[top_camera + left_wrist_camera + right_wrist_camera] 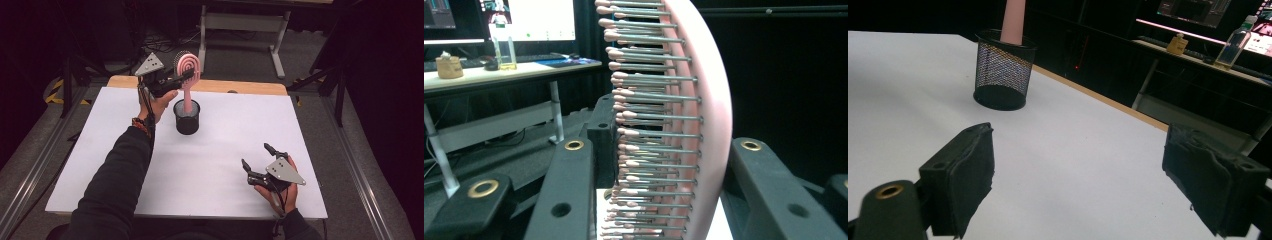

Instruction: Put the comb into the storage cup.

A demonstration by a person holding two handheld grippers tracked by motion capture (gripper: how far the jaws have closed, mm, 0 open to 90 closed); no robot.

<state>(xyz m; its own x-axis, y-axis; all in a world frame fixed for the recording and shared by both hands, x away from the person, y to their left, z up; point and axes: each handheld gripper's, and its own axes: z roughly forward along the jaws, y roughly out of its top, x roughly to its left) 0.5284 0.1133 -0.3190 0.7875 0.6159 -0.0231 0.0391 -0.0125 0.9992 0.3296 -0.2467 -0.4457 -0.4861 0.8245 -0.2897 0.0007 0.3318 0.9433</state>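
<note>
Brush (187,67) pinched at its head by left gripper (176,80), handle in cup (186,117) at 12 o'clock — next, release; right gripper (260,162) spread, idle.

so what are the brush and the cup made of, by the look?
Hairbrush: pink body, smooth matte, looks like moulded plastic; pins look like thin grey metal with pink ball tips. Cup: black wire mesh, you can see through the wall, likely painted metal. Left gripper is clamped on the brush head.
</note>
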